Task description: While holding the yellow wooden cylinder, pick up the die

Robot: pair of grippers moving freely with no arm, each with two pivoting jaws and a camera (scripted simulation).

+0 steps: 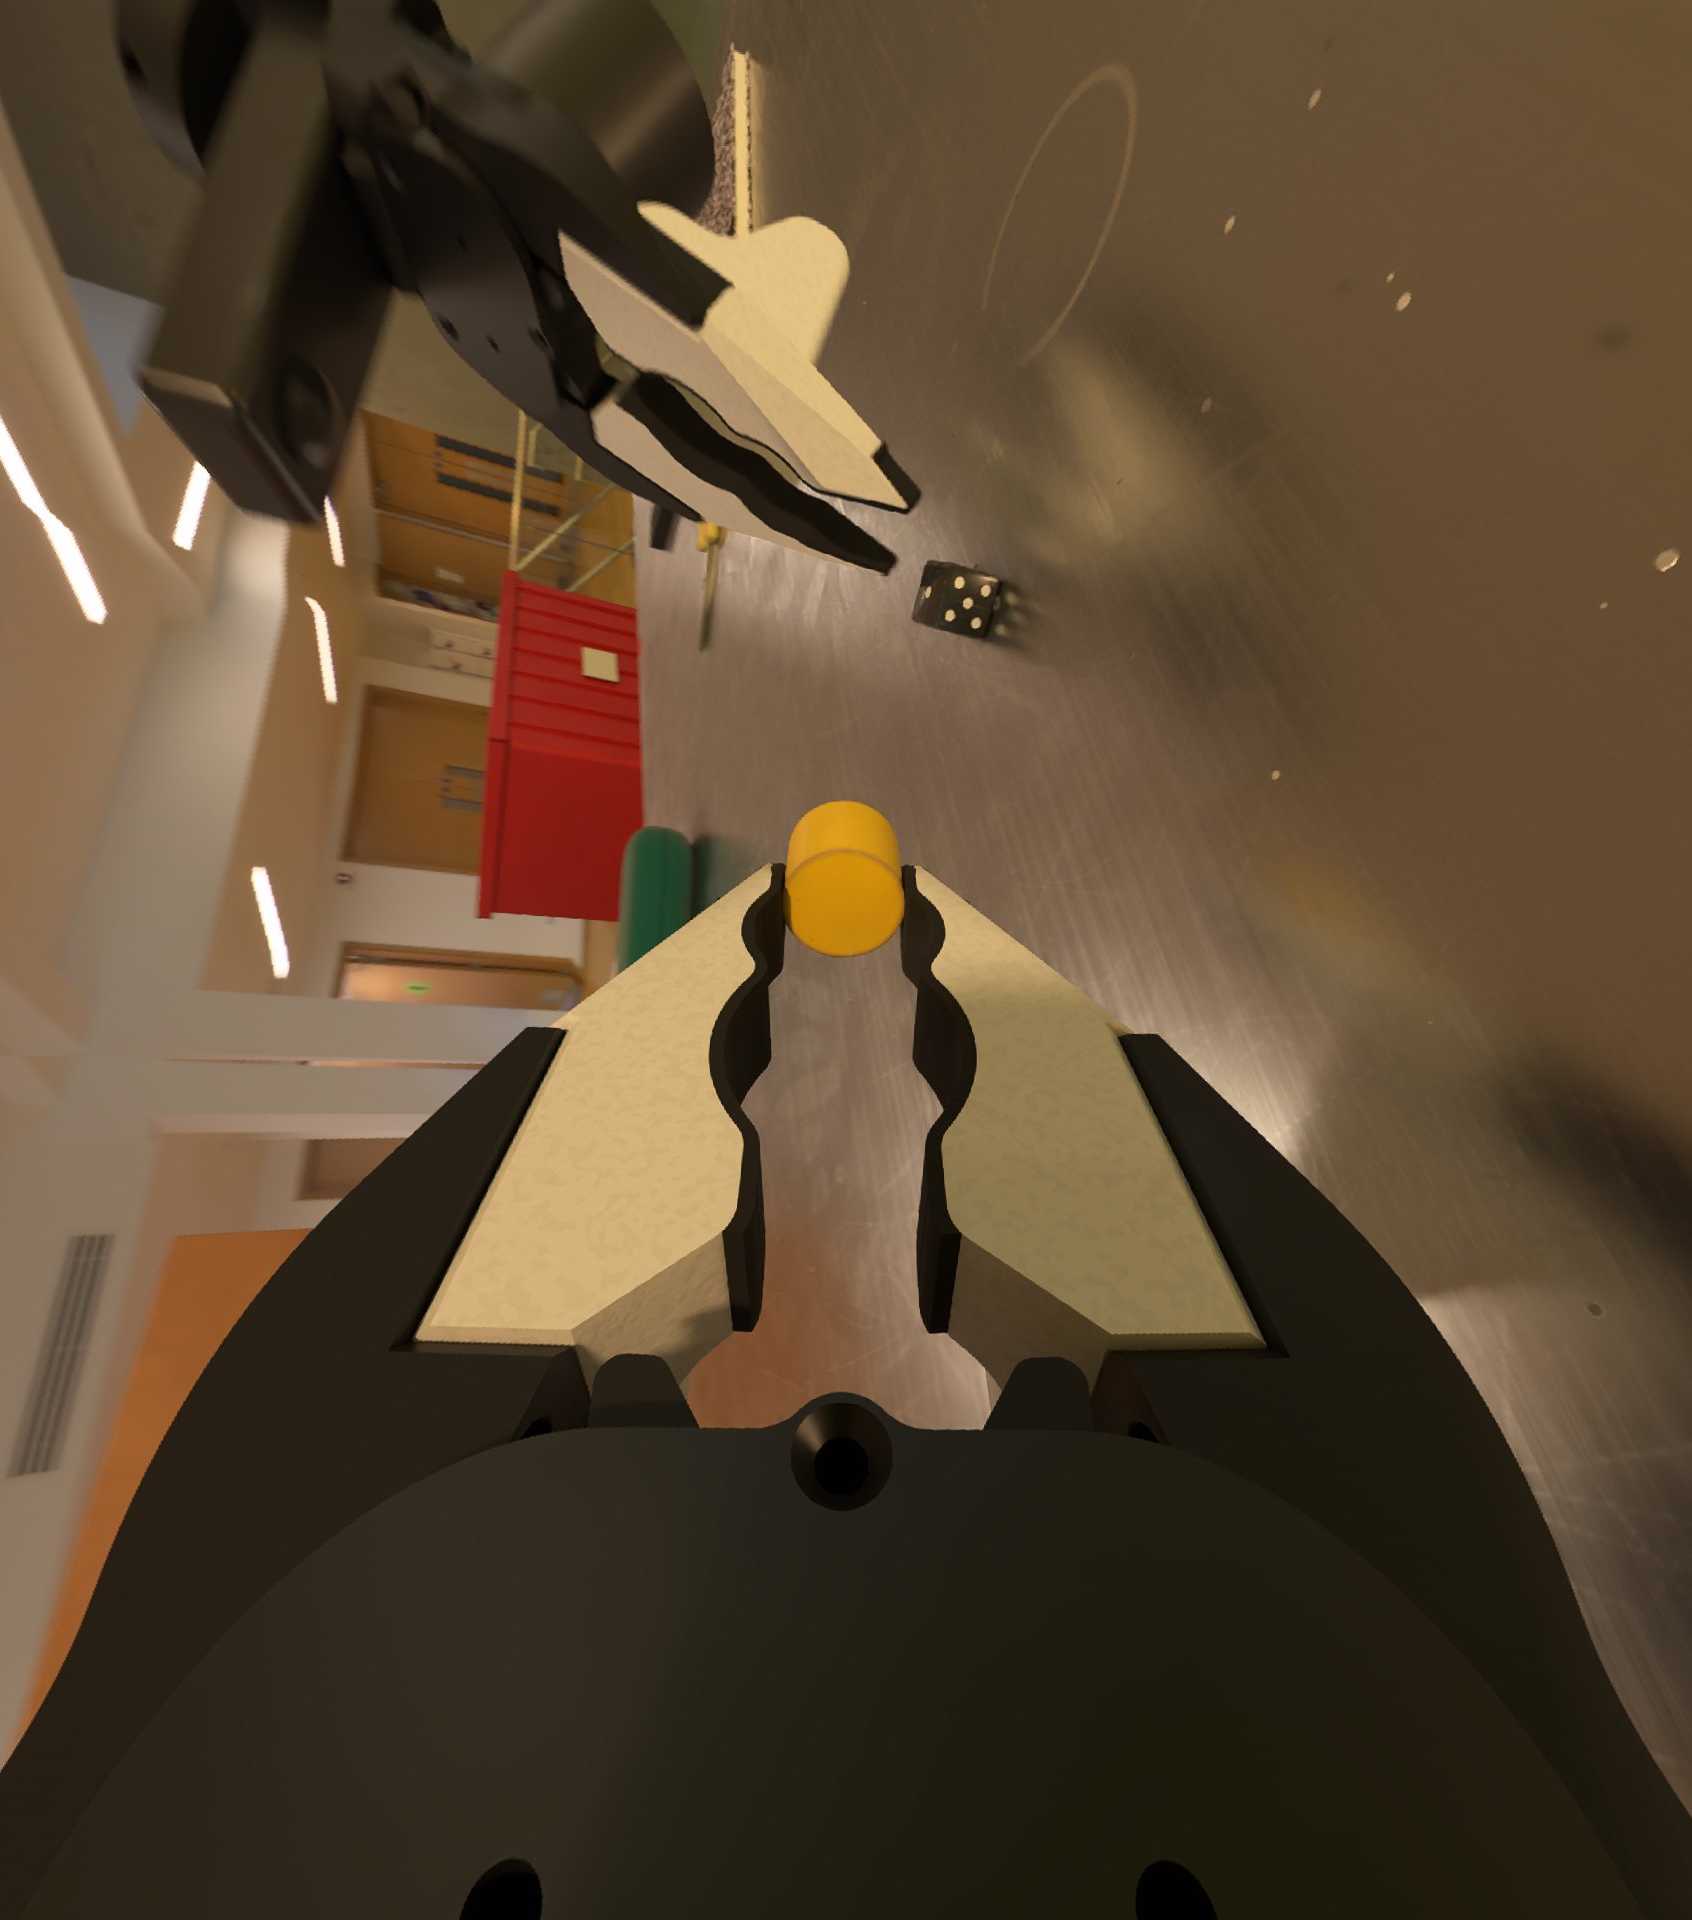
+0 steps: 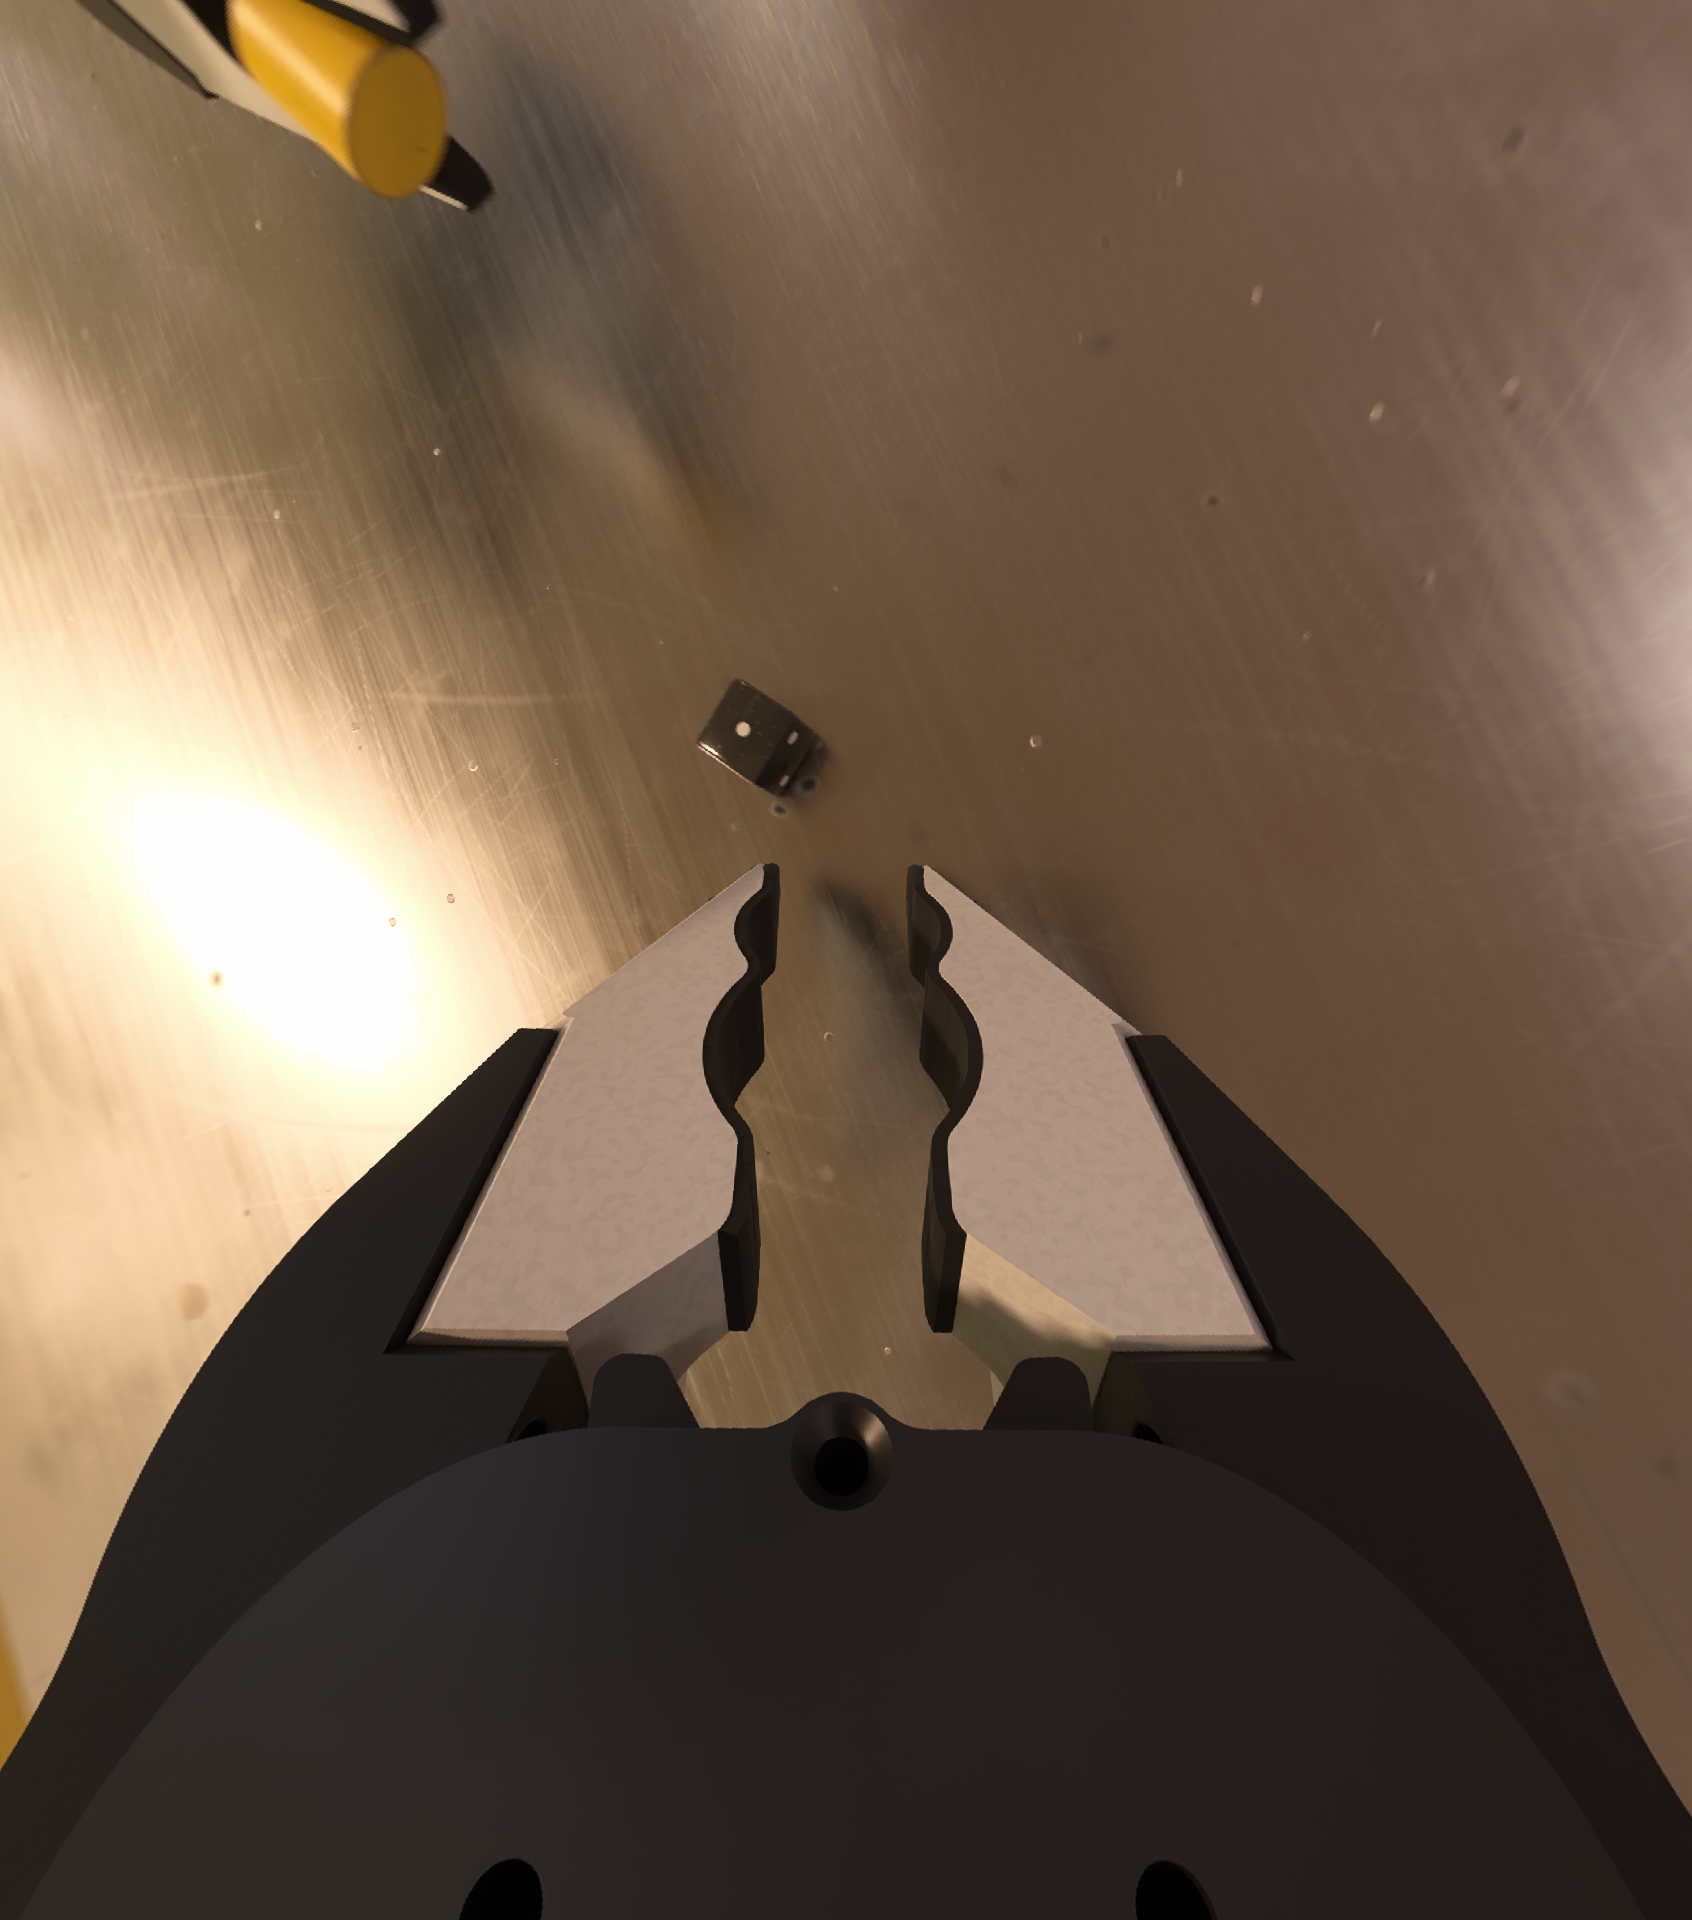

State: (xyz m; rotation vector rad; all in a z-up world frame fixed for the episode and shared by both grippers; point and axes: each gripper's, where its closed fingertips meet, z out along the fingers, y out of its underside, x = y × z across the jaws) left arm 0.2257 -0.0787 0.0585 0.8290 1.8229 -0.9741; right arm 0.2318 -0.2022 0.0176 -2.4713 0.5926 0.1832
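Observation:
My left gripper point(image 1: 842, 883) is shut on the yellow wooden cylinder point(image 1: 842, 878), held between its fingertips above the metal table point(image 1: 1341, 831). The black die point(image 1: 963, 603) with white dots lies on the table farther ahead. My right gripper point(image 1: 889, 525) shows in the left wrist view at upper left, its tips just left of the die. In the right wrist view my right gripper point(image 2: 842, 883) is open and empty, a little above the table. The die point(image 2: 762, 746) lies just beyond its fingertips, slightly left. The cylinder point(image 2: 354, 99) in the left gripper shows at top left.
The brushed metal table point(image 2: 1341, 520) is scratched and speckled. In the left wrist view a red cabinet point(image 1: 567, 748) and a green object point(image 1: 660, 894) stand beyond the table's edge, with a room behind them.

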